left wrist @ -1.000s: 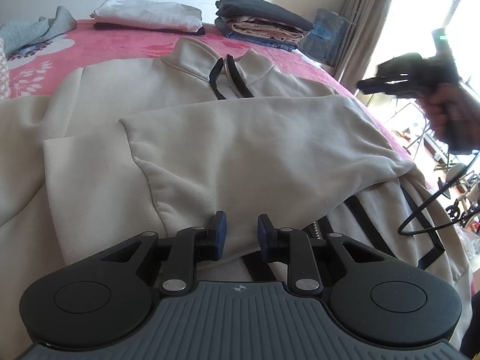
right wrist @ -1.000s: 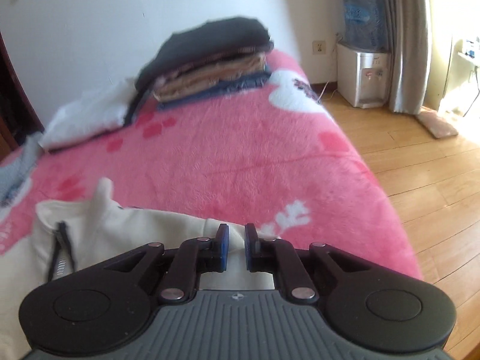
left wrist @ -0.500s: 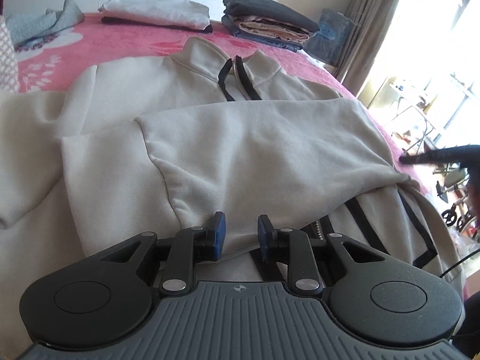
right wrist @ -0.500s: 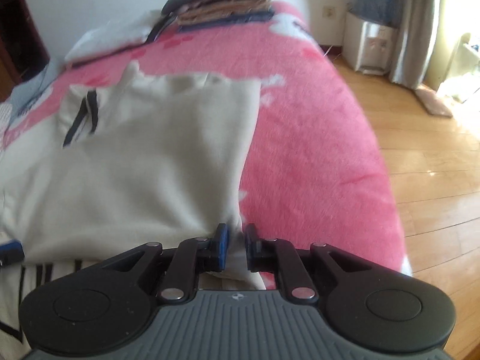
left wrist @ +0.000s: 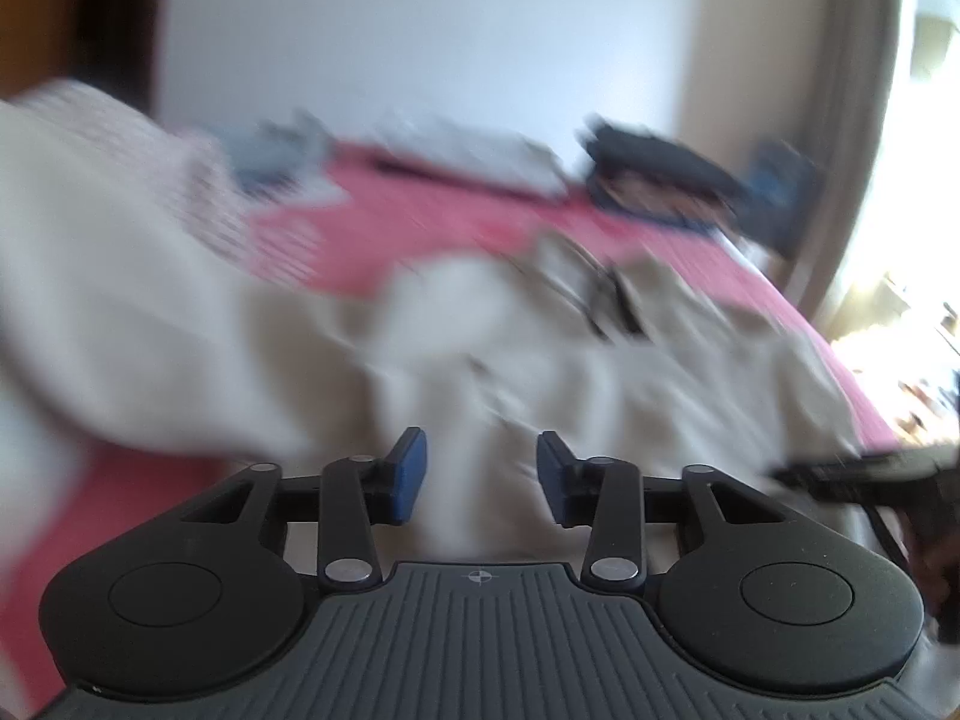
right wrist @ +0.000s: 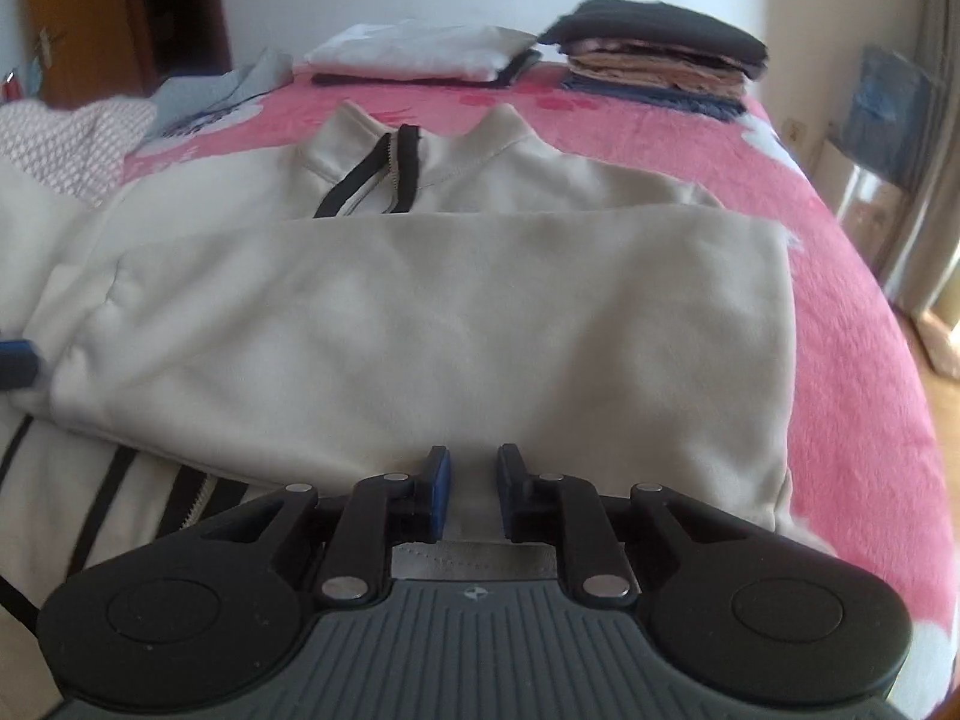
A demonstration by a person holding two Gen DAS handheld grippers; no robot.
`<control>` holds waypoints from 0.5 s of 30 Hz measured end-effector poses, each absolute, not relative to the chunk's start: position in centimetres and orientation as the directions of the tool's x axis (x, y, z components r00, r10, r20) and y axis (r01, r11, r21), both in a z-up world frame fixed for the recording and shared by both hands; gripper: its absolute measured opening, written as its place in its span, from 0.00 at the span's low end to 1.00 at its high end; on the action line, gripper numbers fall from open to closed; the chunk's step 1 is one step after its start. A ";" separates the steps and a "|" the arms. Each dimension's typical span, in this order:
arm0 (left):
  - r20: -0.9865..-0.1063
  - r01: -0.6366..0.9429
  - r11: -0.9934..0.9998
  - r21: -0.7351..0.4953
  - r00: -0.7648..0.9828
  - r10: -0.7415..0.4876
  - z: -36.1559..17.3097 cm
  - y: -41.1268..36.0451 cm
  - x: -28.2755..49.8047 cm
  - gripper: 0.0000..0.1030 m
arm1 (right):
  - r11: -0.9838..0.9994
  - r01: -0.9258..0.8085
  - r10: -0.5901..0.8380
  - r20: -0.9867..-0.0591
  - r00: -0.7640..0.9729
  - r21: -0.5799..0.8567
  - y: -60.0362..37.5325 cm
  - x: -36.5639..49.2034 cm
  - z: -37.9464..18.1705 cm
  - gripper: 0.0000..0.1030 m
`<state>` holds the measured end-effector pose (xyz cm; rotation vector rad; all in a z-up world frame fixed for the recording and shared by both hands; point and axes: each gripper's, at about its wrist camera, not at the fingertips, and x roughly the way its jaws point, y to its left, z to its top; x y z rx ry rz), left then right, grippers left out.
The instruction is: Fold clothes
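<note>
Right wrist view is showing the bed (right wrist: 840, 312) carrying the jacket (right wrist: 420, 324), sleeve folded across its chest, long axis running edge to edge, collar toward the far stacks (right wrist: 660, 60). Right gripper (right wrist: 474, 495) jaws are opening, cloth between them unpinched. Left gripper (left wrist: 480, 474) jaws are opening, empty, nearer the left edge.

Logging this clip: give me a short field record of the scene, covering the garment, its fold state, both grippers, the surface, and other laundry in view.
garment: cream zip-neck sweatshirt
fold state: sleeve laid across chest; hem not folded up
left gripper: jaws opening, cloth lies between them, view blurred
right gripper: jaws opening over the sleeve edge
surface: pink blanket
other laundry: folded stack, white folded pile
</note>
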<state>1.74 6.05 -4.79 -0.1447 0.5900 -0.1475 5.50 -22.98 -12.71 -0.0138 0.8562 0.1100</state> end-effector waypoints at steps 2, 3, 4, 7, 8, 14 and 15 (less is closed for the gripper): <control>-0.492 -0.002 0.985 -0.173 0.866 -0.085 -2.9 9.1 0.6 0.41 | 0.994 -0.088 0.102 -0.752 0.651 0.058 -23.4 5.6 -12.9 0.17; -0.472 -0.061 0.984 -0.168 0.881 -0.026 -1.9 10.7 0.2 0.42 | 0.994 -0.081 0.106 -0.752 0.650 0.071 -23.6 5.7 -12.9 0.17; -0.451 -0.122 0.979 -0.167 0.892 0.034 -0.9 12.2 -0.1 0.43 | 0.994 -0.074 0.109 -0.752 0.650 0.081 -23.7 5.7 -12.9 0.17; -0.366 -0.285 0.941 -0.184 0.908 0.204 2.8 16.6 -1.1 0.52 | 0.994 -0.063 0.105 -0.749 0.655 0.083 -23.4 5.4 -12.8 0.18; -0.334 -0.328 0.923 -0.200 0.909 0.250 4.0 17.8 -1.4 0.57 | 0.995 -0.060 0.101 -0.747 0.658 0.082 -23.3 5.3 -12.8 0.18; -0.357 -0.428 0.875 -0.226 0.872 0.335 6.3 21.4 1.0 0.86 | 0.996 -0.030 0.085 -0.745 0.662 0.087 -23.2 4.9 -12.7 0.19; -0.351 -0.439 0.871 -0.223 0.869 0.348 6.3 21.5 1.5 0.86 | 0.996 -0.028 0.083 -0.745 0.662 0.085 -23.1 4.9 -12.7 0.19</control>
